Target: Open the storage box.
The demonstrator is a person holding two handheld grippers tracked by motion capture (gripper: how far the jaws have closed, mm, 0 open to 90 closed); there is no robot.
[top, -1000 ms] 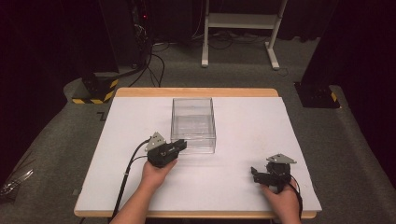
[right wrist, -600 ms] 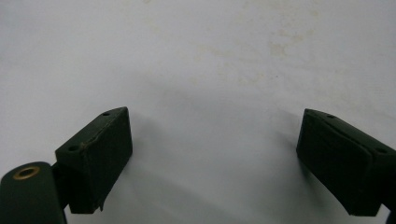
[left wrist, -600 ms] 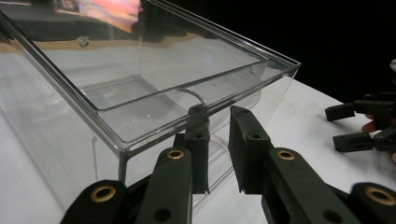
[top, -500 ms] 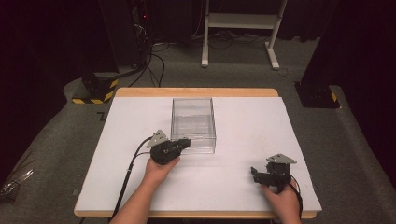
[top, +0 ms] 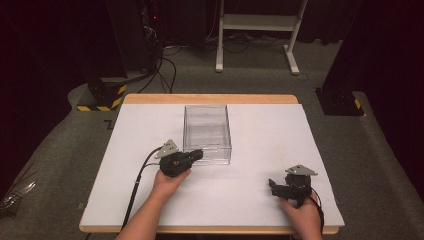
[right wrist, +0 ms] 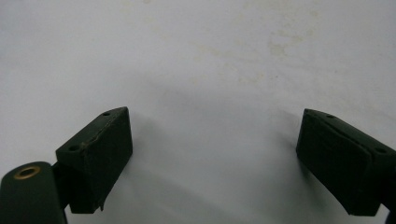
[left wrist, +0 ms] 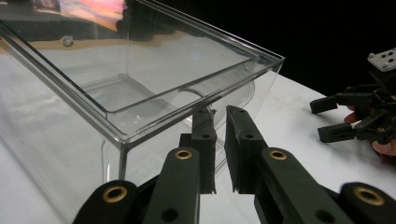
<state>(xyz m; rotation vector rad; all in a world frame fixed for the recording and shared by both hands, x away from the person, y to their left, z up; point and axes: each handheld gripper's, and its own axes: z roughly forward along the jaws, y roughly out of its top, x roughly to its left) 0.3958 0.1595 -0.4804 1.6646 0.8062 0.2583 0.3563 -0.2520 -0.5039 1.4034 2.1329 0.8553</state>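
While the clear box (top: 207, 133) sits mid-bench (top: 260, 210), the left hand-held gripper (left wrist: 219, 140) meets its near wall, jaws just closing to a narrow gap; whether they pinch the wall I cannot tell. Well right of the box, the right hand-held gripper (top: 272, 186) rests with jaws wide apart.
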